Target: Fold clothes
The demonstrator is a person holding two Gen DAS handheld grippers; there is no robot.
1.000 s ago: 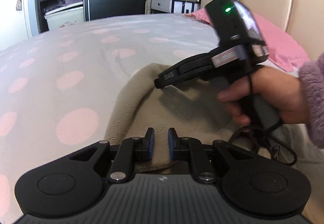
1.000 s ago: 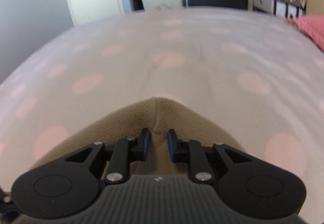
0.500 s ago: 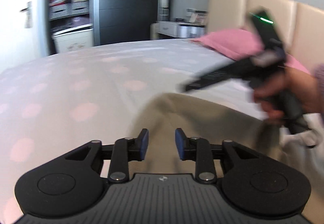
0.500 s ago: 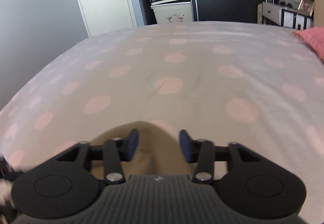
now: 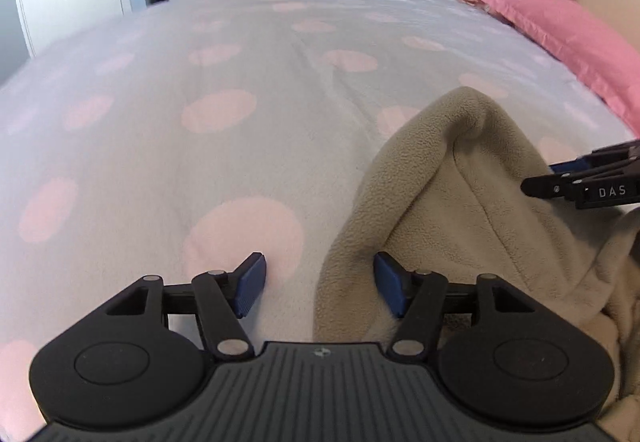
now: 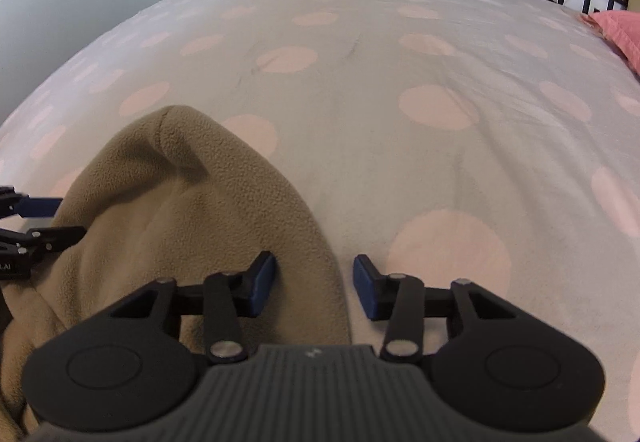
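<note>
Fleece garment (image 5: 460, 194), beige and rumpled, lies on the near right part of the bed (image 5: 240, 102) in the left wrist view, its far end rising in a soft peak; its near right side runs out of frame. The left gripper (image 5: 319, 284) has just been opening: its jaws stand apart, the fleece's left edge lying between them, unpinched. At the right edge the right gripper (image 5: 560, 176) is cut off, only its finger ends showing over the fleece. A pink pillow (image 5: 568, 38) lies far right.

In the right wrist view the same fleece (image 6: 192, 218) fills the near left, partly hidden under the tool. The right gripper (image 6: 314, 286) has just been closing, yet its jaws are released, straddling the fleece's right edge. The left gripper (image 6: 36, 222) pokes in at the left, mostly out of frame.
</note>
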